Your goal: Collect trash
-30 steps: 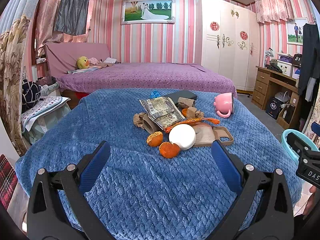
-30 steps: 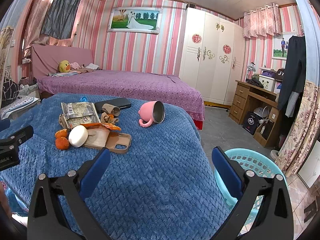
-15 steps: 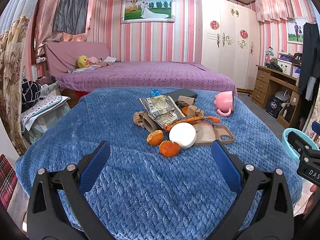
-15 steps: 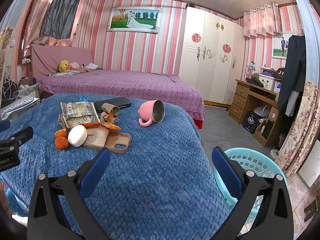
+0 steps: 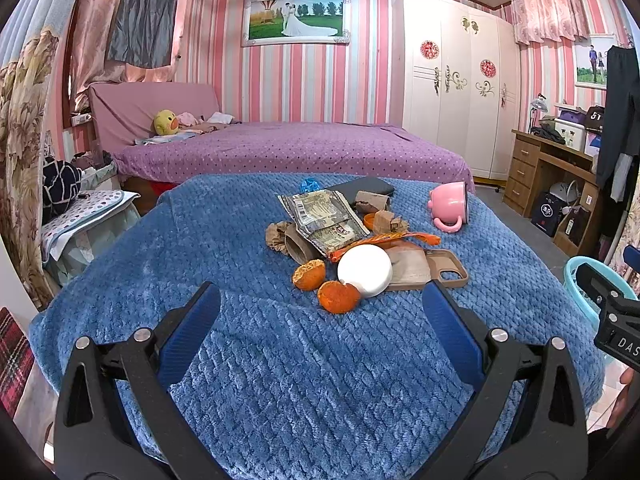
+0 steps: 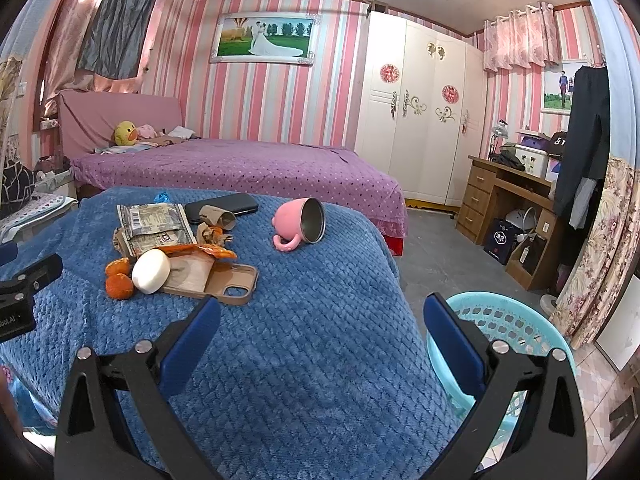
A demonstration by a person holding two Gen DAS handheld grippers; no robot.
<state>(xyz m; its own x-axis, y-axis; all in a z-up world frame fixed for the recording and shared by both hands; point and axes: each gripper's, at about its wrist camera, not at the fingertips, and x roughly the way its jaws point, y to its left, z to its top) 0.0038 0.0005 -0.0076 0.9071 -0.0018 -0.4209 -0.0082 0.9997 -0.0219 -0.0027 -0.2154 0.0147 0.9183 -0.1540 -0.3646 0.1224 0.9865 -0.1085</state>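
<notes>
Trash, a loose pile of mixed litter, lies on the blue quilted blanket [image 5: 248, 380] near its middle. The pile comprises two orange peel pieces [image 5: 338, 297], a crumpled silver printed foil wrapper [image 5: 320, 216], an orange plastic snack wrapper [image 5: 384, 240], brown crumpled paper [image 5: 278, 236] and a brown cardboard tube [image 6: 218, 216]. The foil wrapper overlaps the brown paper. The orange wrapper lies just beyond a round white disc-shaped object [image 5: 365, 270], which touches the nearer peel piece.

Other items rest in or beside the pile. A tan phone case [image 5: 446, 270] lies flat, touching the white disc on its right. A black phone [image 6: 222, 207] lies at the far side, next to the cardboard tube. A pink mug with a metal interior [image 6: 300, 224] lies on its side, apart from the pile to the right.

A light blue perforated plastic basket [image 6: 504, 320] stands on the floor beside the right edge of the blanket.

Left gripper [image 5: 320, 308]: jaws wide apart, holding nothing, positioned above the blanket just short of the pile.

Right gripper [image 6: 322, 312]: jaws wide apart, holding nothing, positioned above the blanket's right edge; its right finger [image 6: 452, 340] overlaps the basket rim in view.
</notes>
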